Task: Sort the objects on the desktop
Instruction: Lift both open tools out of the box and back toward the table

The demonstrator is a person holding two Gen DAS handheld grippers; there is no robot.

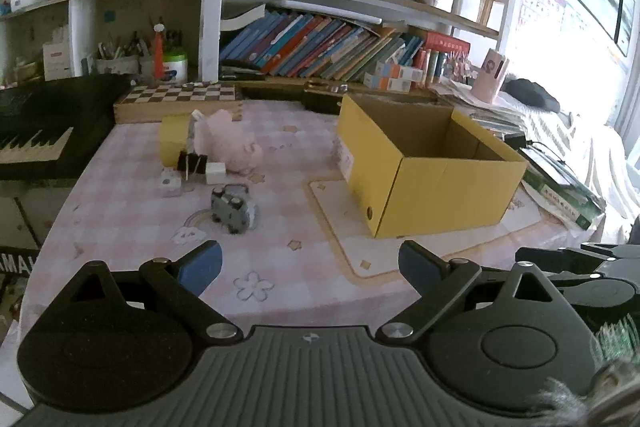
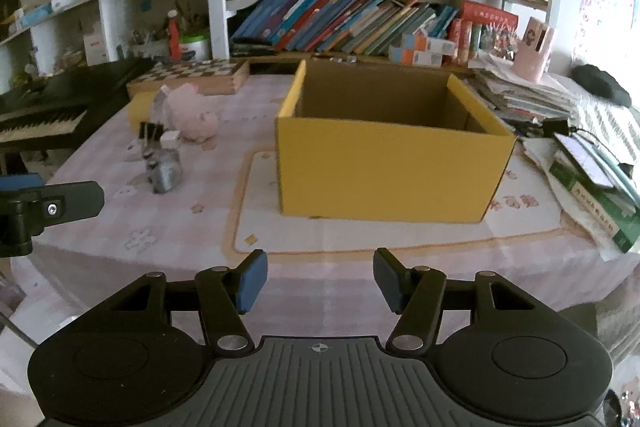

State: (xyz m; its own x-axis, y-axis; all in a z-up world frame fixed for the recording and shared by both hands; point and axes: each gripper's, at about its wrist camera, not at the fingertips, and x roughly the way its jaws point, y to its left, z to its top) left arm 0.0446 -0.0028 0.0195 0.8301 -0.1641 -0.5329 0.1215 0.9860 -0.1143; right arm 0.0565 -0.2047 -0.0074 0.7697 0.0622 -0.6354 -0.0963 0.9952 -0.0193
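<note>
An open yellow cardboard box point(image 1: 432, 183) point(image 2: 384, 175) stands on the pink checked tablecloth point(image 1: 280, 267), and what I see of its inside is bare. To its left lie a grey toy car point(image 1: 234, 207) point(image 2: 164, 169), a pink plush pig point(image 1: 232, 143) point(image 2: 192, 117), a black binder clip point(image 1: 192, 163) point(image 2: 150, 131), a white eraser point(image 1: 215, 173), a small grey-white item point(image 1: 170, 183) and a yellow block point(image 1: 173, 141). My left gripper point(image 1: 310, 267) is open and empty, near the table's front, short of the car. My right gripper point(image 2: 320, 279) is open and empty at the front edge, facing the box.
A chessboard box point(image 1: 180, 101) and black keyboard point(image 1: 40, 131) lie at the back left. Bookshelves point(image 1: 340, 43) rise behind. Stacked books and papers point(image 2: 592, 167) crowd the right side, with a pink cup point(image 2: 534, 51). The left gripper's finger point(image 2: 60, 203) shows in the right wrist view.
</note>
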